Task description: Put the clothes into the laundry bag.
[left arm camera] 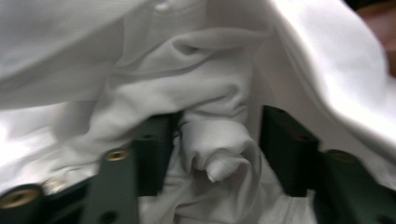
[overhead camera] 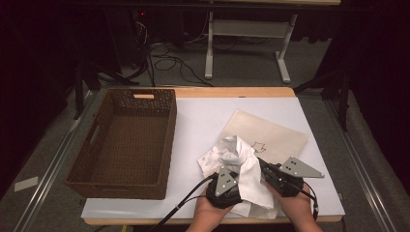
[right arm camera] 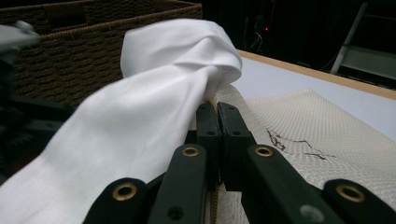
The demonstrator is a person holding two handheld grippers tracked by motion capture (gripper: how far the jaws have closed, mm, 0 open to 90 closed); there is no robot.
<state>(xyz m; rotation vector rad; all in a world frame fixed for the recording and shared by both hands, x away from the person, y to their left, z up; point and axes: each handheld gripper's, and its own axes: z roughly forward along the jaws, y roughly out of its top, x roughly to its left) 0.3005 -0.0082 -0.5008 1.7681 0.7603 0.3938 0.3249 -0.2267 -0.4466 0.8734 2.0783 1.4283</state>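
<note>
White cloth lies bunched just right of the wicker basket. Left gripper stands half-open around a fold; right gripper is clamped on the cloth's edge.

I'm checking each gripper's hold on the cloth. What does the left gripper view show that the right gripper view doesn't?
Left gripper view: a rolled fold of the white cloth lies between its parted jaws, with gaps at both pads.

Right gripper view: jaws pressed together at the edge of a cream mesh bag with a brown drawing, plus the wicker basket and table edge.

Both: the bunched white cloth close ahead.
</note>
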